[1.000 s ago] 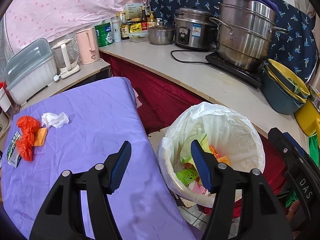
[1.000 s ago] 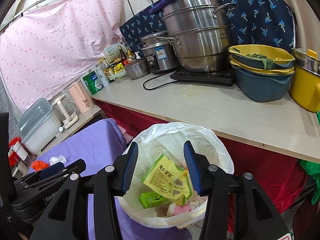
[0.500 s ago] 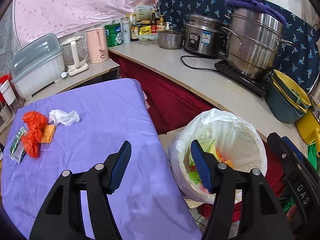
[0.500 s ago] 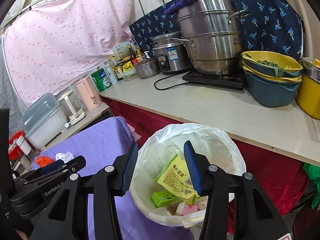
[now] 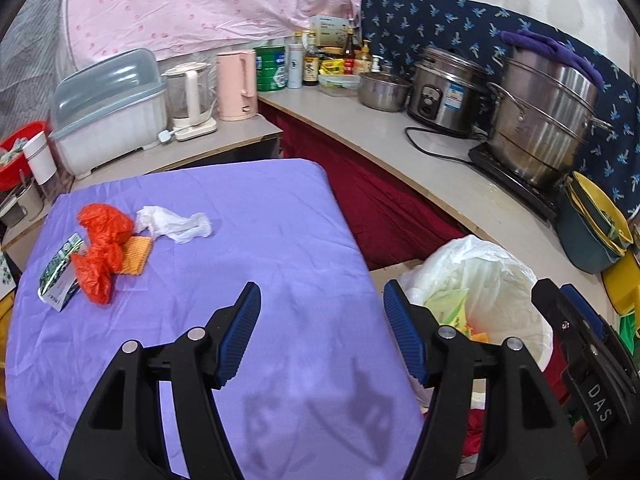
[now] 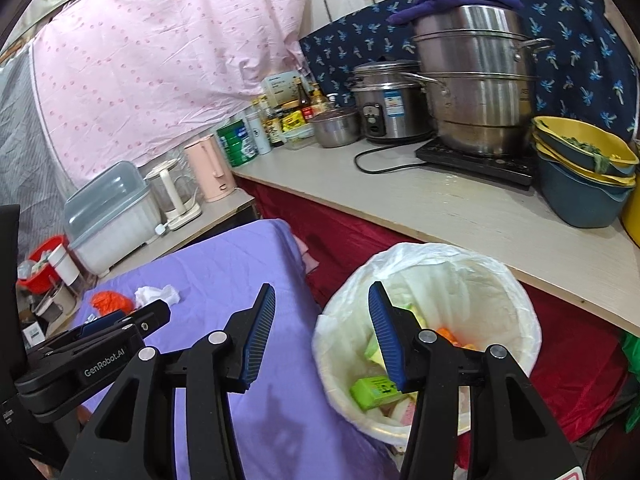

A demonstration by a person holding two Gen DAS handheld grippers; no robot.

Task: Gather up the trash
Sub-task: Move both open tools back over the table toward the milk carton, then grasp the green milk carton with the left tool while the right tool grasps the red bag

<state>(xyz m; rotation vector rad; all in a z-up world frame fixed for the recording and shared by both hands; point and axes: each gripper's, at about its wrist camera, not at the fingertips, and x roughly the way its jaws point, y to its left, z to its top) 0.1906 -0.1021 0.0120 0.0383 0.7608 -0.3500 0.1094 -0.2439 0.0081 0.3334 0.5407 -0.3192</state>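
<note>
A purple-covered table [image 5: 248, 240] holds trash at its far left: crumpled red plastic bags [image 5: 102, 248], a white tissue [image 5: 176, 224], an orange wafer-like piece [image 5: 136, 250] and a small green-white carton [image 5: 60, 276]. A white-lined bin [image 6: 512, 280] with wrappers and a green box [image 6: 374, 391] inside stands right of the table; it also shows in the left wrist view [image 5: 504, 272]. My left gripper [image 5: 322, 332] is open and empty above the table's near right part. My right gripper [image 6: 322, 334] is open and empty over the gap between table edge and bin.
A long counter [image 6: 460, 204] behind the bin carries a steamer pot [image 6: 476, 76], rice cooker [image 6: 386, 104], stacked bowls [image 6: 584, 168] and bottles. A side shelf beyond the table holds a pink kettle [image 5: 236, 84] and a lidded dish box [image 5: 108, 108].
Both grippers have swung left, away from the bin and toward the table. The trash pile on the table now sits closer and larger in the left wrist view. Both stay open.
</note>
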